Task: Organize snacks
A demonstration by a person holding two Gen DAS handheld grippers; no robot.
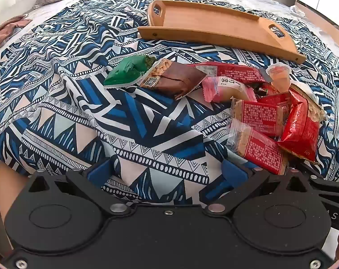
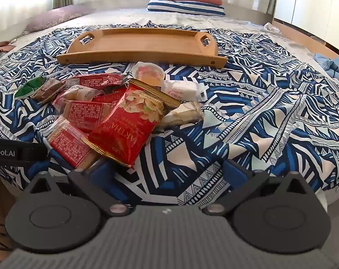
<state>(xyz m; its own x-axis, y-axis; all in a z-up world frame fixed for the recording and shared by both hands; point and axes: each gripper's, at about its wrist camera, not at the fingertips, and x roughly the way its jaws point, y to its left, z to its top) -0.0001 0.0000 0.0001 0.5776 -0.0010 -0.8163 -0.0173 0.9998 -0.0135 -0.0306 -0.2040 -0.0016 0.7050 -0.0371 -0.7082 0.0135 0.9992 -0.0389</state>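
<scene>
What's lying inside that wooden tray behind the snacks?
Nothing visible: the wooden tray shows bare wood across its floor. Its near wall hides only a thin strip of the floor. All the snacks, including the red chip bag, lie on the patterned cloth before it.

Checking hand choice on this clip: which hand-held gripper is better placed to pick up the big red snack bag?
Right. The red snack bag lies just ahead of the open right hand-held gripper; from the left hand-held gripper it sits far aside.
</scene>
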